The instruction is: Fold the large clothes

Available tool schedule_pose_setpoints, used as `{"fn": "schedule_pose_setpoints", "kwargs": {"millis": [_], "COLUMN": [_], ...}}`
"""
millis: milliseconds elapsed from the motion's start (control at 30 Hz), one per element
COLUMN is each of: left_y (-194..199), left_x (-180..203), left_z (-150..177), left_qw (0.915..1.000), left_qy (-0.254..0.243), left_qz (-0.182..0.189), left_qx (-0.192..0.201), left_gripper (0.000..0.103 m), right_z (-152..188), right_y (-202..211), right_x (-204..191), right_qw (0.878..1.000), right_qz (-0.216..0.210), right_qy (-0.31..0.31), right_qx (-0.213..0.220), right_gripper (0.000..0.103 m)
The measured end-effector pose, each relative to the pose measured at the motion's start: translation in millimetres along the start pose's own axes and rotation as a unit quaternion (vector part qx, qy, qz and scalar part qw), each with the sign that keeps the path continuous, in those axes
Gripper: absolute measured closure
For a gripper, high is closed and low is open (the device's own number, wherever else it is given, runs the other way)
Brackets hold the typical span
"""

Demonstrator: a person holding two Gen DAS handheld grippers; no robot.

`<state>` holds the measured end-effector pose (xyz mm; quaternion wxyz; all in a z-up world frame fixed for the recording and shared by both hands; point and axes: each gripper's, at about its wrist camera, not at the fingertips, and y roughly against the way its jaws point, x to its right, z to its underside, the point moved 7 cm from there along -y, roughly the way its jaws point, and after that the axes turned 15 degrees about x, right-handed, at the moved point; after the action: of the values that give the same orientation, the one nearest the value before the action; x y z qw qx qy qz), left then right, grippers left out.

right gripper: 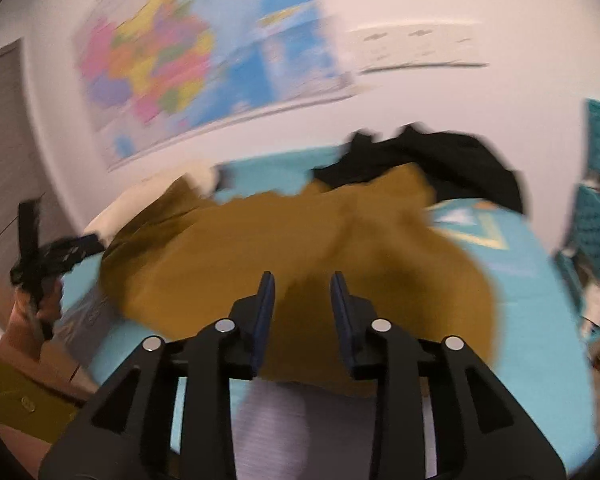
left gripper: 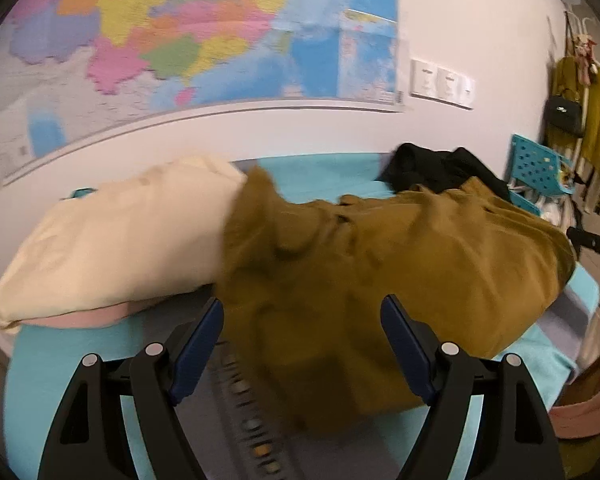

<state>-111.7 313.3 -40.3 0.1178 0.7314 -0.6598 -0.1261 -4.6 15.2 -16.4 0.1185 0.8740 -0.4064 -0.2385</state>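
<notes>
Mustard garment [left gripper: 380, 264] is lying crumpled at 12 o'clock of both grippers, long axis 9-to-3; left gripper [left gripper: 302, 320] and right gripper [right gripper: 303, 300] are hovering with jaws spread, gripping nothing.

The mustard garment [left gripper: 400, 264] is looking like soft matt cloth, the cream pillow [left gripper: 112, 240] like smooth fabric; the wall map [left gripper: 180, 40] is showing slightly glossy paper, and the left tongs [left gripper: 302, 344] are showing matt black plastic with shiny metal rivets
</notes>
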Motion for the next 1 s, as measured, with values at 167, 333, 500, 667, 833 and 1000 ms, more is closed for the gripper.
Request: {"fn": "schedule_pose_setpoints", "kwargs": {"millis": [167,333,500,667,833,1000], "left_y": [-5.8,4.3,16.8,3.9,-2.0,11.1], "left_x": [-25.6,-38.5,-37.1,-28.6,-26.5,-67.3], "left_z": [26.3,46.5,55.0,59.6,58.4,73.1], "left_qw": [0.9982,0.995,0.9949,0.9937,0.9942,0.9909], "left_qy": [0.03,0.081,0.073,0.068,0.062,0.089], "left_qz": [-0.026,0.009,0.045,0.061,0.05,-0.021], "left_qx": [-0.046,-0.057,-0.053,-0.064,-0.073,-0.098], "left_gripper": [0.031,0.038,0.051,0.068,0.1,0.103], "right_z": [35.2,29.7,7.6,23.5,45.3,56.0], "right_y": [-40.0,-34.8,-32.5,-57.1,-76.3,-79.1], "right_x": [2.1,-7.0,-69.6,-150.4,-198.3,-216.8], "right_qw": [0.997,0.998,0.995,0.974,0.952,0.941], "right_qz": [0.021,0.02,-0.076,-0.158,-0.17,-0.177], "right_qy": [0.01,0.005,0.047,0.142,0.242,0.276], "right_qx": [-0.069,-0.065,-0.044,-0.077,-0.085,-0.082], "right_gripper": [0.072,0.067,0.055,0.048,0.032,0.033]}}
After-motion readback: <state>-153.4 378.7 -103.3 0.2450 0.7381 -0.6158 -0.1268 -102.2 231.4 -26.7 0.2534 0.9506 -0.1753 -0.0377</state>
